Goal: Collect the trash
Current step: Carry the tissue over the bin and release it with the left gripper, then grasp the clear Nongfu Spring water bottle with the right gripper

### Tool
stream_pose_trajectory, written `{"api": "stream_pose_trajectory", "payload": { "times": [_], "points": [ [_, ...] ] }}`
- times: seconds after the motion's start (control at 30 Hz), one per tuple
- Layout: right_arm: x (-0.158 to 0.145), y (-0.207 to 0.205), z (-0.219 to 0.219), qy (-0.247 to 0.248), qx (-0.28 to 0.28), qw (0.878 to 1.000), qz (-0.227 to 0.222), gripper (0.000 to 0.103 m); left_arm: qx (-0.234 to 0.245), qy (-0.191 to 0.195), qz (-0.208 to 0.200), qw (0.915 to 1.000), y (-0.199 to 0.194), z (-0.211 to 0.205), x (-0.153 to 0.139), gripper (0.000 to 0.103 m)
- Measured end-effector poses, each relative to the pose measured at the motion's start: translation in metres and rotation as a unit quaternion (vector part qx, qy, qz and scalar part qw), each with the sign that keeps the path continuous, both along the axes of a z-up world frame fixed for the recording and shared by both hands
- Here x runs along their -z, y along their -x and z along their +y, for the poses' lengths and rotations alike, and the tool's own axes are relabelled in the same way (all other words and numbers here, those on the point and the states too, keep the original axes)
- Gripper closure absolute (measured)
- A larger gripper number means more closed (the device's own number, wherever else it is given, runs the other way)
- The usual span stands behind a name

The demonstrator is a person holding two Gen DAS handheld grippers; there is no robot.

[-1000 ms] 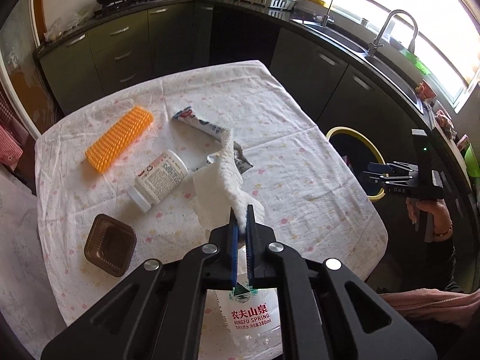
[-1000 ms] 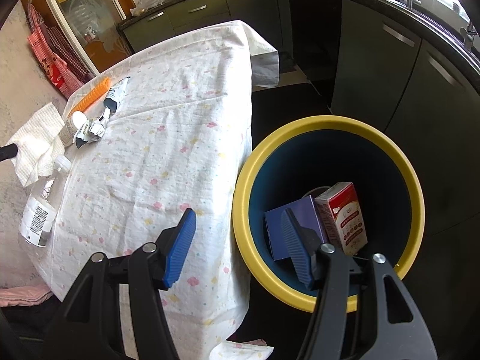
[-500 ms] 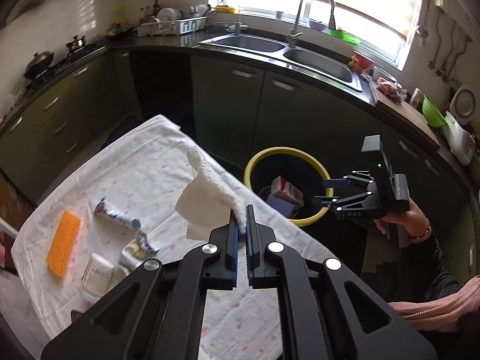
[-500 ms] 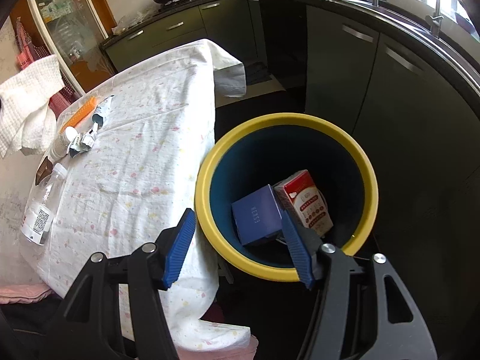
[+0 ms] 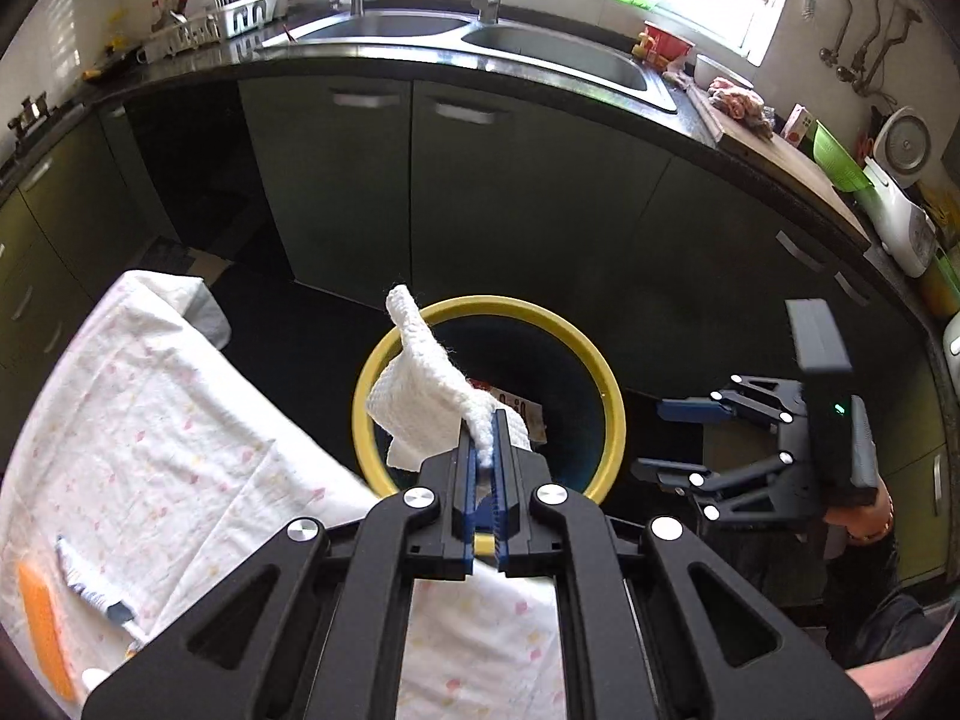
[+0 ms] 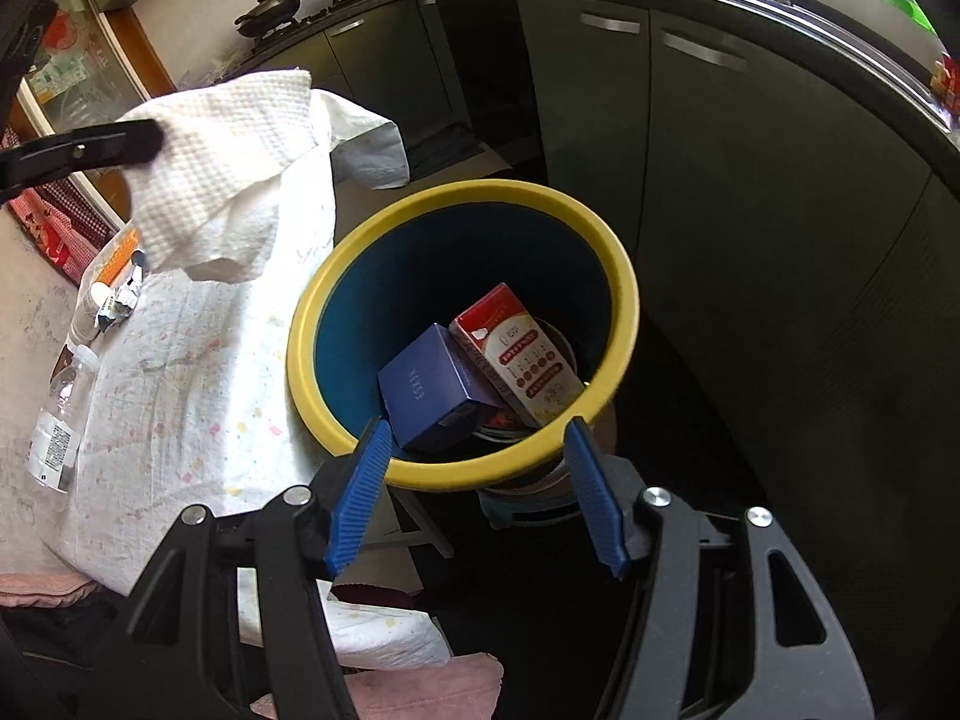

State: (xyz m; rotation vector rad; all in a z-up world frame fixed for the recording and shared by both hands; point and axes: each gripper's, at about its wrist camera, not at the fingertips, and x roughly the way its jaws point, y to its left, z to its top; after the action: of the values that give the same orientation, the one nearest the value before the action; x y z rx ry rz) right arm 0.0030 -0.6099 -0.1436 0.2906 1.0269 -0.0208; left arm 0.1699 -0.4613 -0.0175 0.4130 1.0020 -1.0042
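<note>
My left gripper (image 5: 486, 441) is shut on a white paper towel (image 5: 423, 402) and holds it in the air at the near rim of the yellow-rimmed bin (image 5: 612, 414). The towel also shows in the right wrist view (image 6: 222, 180), above the table's edge. My right gripper (image 6: 474, 468) is open and empty, just in front of the bin (image 6: 624, 276). It also shows in the left wrist view (image 5: 672, 438), to the right of the bin. A blue box (image 6: 429, 393) and a red-and-white carton (image 6: 519, 354) lie in the bin.
The table with a flowered cloth (image 5: 150, 450) holds an orange ridged piece (image 5: 39, 618), a tube (image 5: 90, 579), a white bottle (image 6: 84, 315) and a clear water bottle (image 6: 57, 420). Dark cabinets (image 5: 528, 192) and a sink counter (image 5: 540, 54) stand behind the bin.
My left gripper has carried the paper towel off the table to the right, up to the bin's rim. The right gripper stays open by the bin and has shifted slightly.
</note>
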Motion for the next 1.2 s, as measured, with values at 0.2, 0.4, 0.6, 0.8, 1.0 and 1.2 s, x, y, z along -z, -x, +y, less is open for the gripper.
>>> {"api": "stream_pose_trajectory", "payload": {
  "times": [0.2, 0.4, 0.6, 0.8, 1.0, 1.2],
  "points": [
    [0.002, 0.003, -0.007, -0.006, 0.011, 1.000, 0.002, 0.040, -0.002, -0.026, 0.025, 0.9993, -0.020, -0.035, 0.052, 0.094],
    [-0.001, -0.003, 0.002, -0.010, 0.004, 1.000, 0.001, 0.036, -0.023, -0.028, 0.028, 0.9989, -0.020, -0.030, 0.066, 0.028],
    [-0.005, -0.010, 0.016, 0.002, -0.009, 1.000, 0.011, 0.035, -0.051, 0.011, -0.015, 0.9985, 0.004, 0.033, 0.010, 0.012],
    [-0.012, -0.028, 0.050, 0.016, -0.047, 0.999, 0.022, 0.035, -0.144, 0.074, -0.085, 0.9831, 0.041, 0.149, -0.046, 0.005],
    [-0.019, -0.053, 0.114, 0.035, -0.109, 0.993, 0.035, 0.035, -0.274, 0.082, -0.126, 0.9498, 0.071, 0.280, -0.054, 0.005],
    [-0.034, -0.078, 0.197, 0.013, -0.176, 0.983, 0.053, 0.035, -0.375, 0.068, -0.109, 0.9180, 0.094, 0.391, -0.026, 0.005]
  ]
}}
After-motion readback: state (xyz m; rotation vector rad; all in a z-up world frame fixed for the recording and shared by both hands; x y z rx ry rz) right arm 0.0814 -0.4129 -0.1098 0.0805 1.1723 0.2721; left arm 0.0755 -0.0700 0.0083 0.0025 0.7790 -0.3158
